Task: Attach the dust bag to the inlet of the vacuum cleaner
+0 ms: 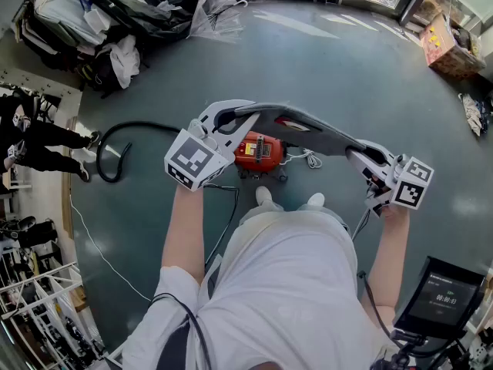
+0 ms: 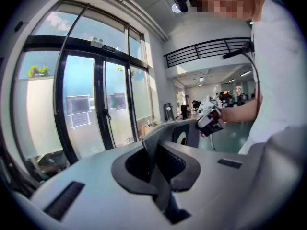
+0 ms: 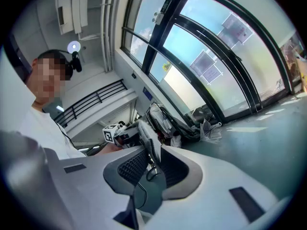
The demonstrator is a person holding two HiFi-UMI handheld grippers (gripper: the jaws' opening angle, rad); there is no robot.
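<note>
Left tongs (image 2: pixel 156 166) are pressed together on a fold of the grey dust bag (image 1: pixel 308 126), pinching one end of it. The right tongs (image 3: pixel 151 169) are clamped on the fabric at the opposite end, so the bag hangs stretched between the two tools in mid-air. Toward the right tongs, the left gripper view shows a round opening with a pale ring (image 2: pixel 181 137) in the bag, probably the collar meant for the inlet. Below the span and roughly between the tongs, the red vacuum cleaner (image 1: pixel 259 153) sits on the floor (image 1: pixel 347 68). Its black hose (image 1: pixel 146 123) curls away on the left tongs' side. Judging by this, the bag is picked up and spread but not yet fitted. Lowering it, lining the collar up with the inlet and pushing it on all remain. No brand shows on the vacuum cleaner. A small screen (image 1: pixel 445 295) below the right tongs displays figures too small to read, and the sheets on the glass doors are illegible.
</note>
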